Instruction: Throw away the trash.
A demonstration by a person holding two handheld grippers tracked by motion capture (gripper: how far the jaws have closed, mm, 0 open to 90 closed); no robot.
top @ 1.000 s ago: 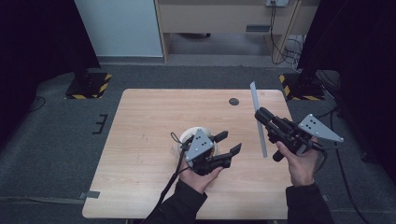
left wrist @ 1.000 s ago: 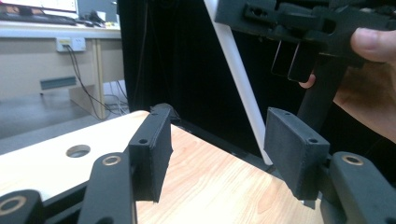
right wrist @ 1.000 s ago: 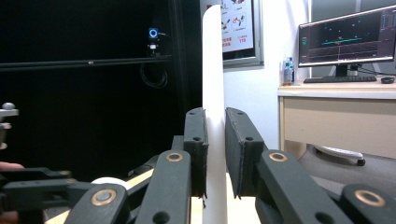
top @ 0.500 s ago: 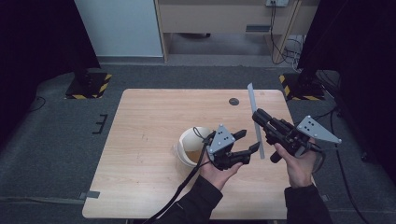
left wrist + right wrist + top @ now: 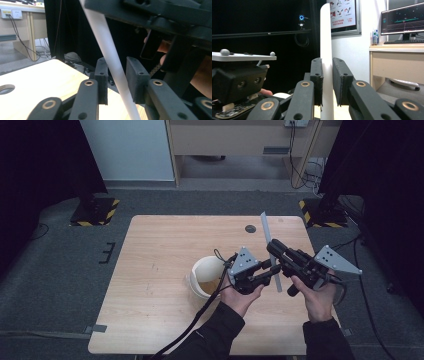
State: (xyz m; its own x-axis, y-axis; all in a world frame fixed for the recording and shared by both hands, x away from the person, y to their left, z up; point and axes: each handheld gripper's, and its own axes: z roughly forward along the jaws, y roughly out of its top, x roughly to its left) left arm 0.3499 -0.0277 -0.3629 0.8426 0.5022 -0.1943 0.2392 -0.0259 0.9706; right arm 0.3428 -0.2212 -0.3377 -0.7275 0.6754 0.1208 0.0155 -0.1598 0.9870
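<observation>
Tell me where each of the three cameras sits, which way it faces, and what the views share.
High view: above the person's side, facing forward and down at the table; forearms and both hands show.
Left gripper view: rides the left gripper, looking along its open jaws toward the right gripper.
Right gripper view: rides the right gripper, facing a desk; its jaws grip the white strip.
Shared: all three show that strip.

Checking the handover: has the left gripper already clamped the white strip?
No: the white strip passes between the left gripper pads with gaps on both sides.
</observation>
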